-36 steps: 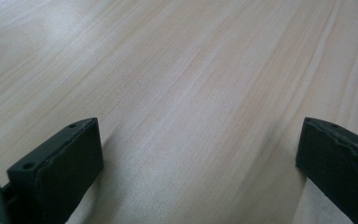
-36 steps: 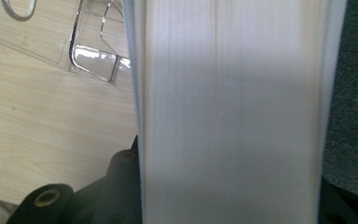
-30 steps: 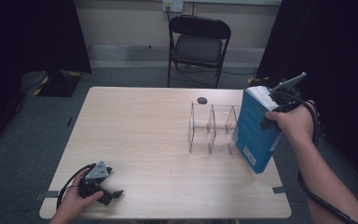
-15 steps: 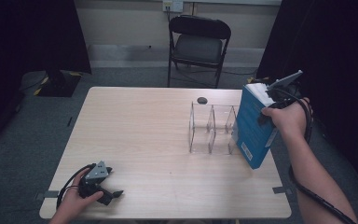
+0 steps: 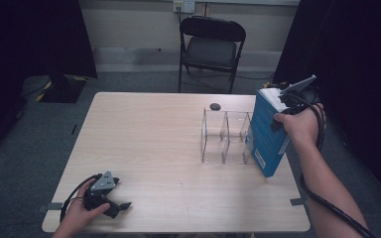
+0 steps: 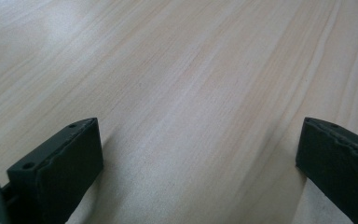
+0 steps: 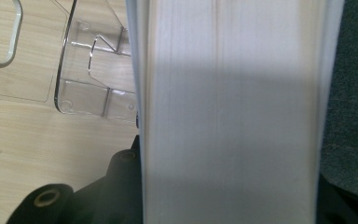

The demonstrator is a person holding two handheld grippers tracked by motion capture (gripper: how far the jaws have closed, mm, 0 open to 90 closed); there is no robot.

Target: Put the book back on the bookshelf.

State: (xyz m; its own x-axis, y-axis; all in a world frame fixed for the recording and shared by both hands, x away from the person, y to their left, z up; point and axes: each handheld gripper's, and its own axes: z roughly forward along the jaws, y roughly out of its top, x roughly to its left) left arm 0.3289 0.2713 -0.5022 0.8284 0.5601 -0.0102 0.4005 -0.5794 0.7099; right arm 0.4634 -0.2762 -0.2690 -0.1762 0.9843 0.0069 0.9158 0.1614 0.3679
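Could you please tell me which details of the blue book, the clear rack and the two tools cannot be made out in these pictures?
- Thick blue book: cover text too small in the high view; the right gripper view shows its white page edges.
- Right tool: its tips are hidden by the book and the hand in the high view.
- Clear plastic divider rack: its right end is hidden behind the book.
- Small dark round object: too small to identify.

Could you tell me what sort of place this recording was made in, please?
Probably a recording studio or lab set-up rather than a home: a bare wooden table stands on grey carpet, black curtains hang on both sides, and a lone black folding chair sits against a plain wall.
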